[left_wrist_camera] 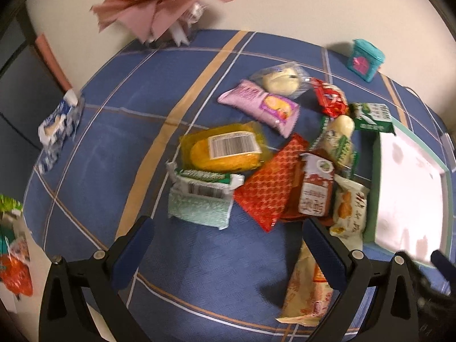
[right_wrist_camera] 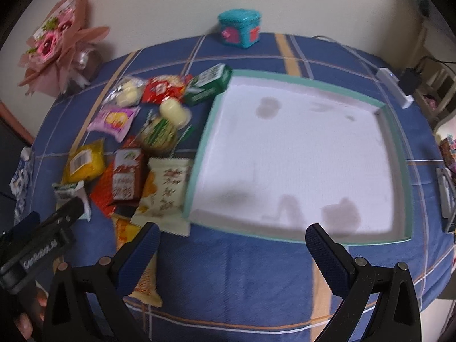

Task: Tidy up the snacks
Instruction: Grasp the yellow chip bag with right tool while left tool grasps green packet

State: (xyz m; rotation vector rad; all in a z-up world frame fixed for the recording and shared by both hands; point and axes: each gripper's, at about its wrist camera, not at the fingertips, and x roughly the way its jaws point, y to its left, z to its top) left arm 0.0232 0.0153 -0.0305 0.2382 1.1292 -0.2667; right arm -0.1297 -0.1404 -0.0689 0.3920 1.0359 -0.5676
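Snack packets (right_wrist_camera: pixel 128 148) heaped on the tablecloth (right_wrist_camera: pixel 228 270) just left of the tray (right_wrist_camera: pixel 199 154).

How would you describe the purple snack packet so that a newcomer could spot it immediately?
Start at the large white tray with the mint-green rim; the snack pile lies just to its left. On that pile's far-left side sits the purple packet, nearer than the clear-wrapped pale buns. It is the only lilac wrapper there.

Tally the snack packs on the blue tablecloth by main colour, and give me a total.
Red: 3 (crinkly red packet, diamond-patterned red packet, white-labelled red packet)
Green: 3 (dark green carton, green bun wrapper, mint packet)
Yellow or cream: 3 (yellow barcoded packet, cream biscuit packet, long cream packet)
Purple: 1 (purple packet)
Clear: 1 (clear bun pack)
Blue-and-white: 1 (blue-and-white packet)
Total: 12
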